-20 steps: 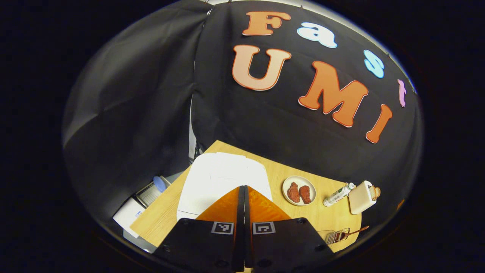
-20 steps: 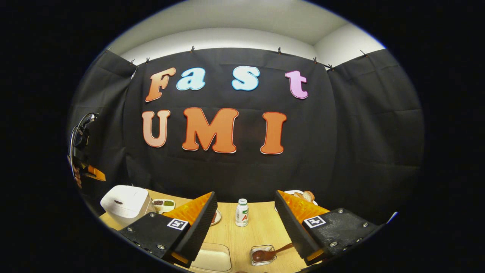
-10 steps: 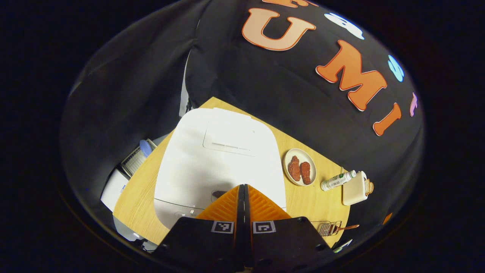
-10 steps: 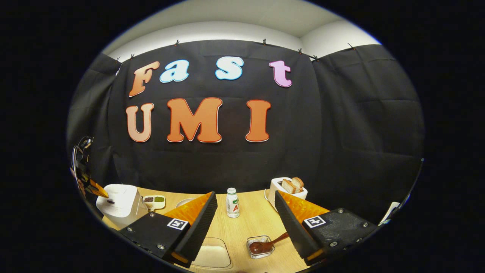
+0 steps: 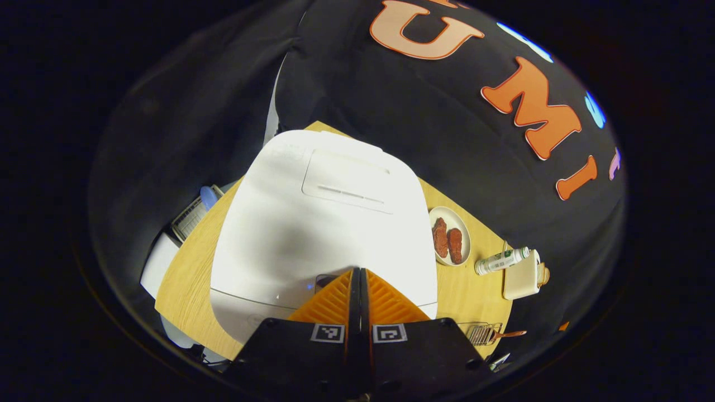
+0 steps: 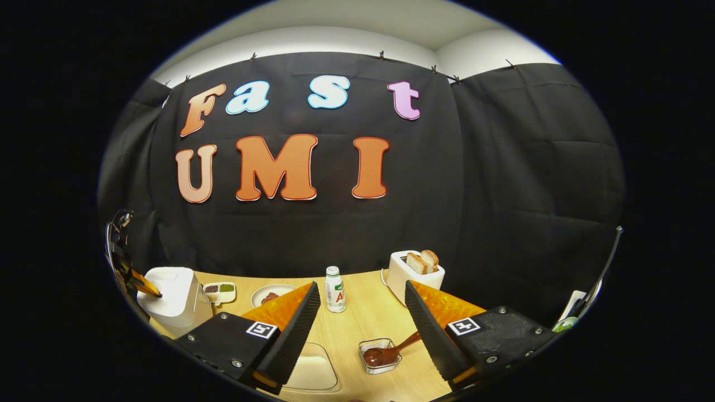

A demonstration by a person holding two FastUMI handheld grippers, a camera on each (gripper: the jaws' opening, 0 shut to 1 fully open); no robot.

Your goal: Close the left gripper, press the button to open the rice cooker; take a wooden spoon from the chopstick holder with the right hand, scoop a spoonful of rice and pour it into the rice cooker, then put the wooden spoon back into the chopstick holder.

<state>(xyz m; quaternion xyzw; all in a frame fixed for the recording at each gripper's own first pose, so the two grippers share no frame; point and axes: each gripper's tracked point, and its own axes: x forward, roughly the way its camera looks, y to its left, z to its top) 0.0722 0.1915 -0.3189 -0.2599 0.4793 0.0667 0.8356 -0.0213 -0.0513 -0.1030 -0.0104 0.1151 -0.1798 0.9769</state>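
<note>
My left gripper is pressed fully shut, empty, its tips at the button on the closed rice cooker. My right gripper gapes wide, holding nothing. Just ahead between its fingers, the chopstick holder holds the wooden spoon; bare table lies beyond.

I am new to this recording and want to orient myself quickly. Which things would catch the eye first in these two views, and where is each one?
In the left gripper view, the big white rice cooker stands out, lid down, with the left gripper, fingers together, at its front edge. In the right gripper view, the right gripper is open above the wooden table, where a wooden spoon lies in a small clear holder between its fingers and a toaster with bread stands behind.
</note>
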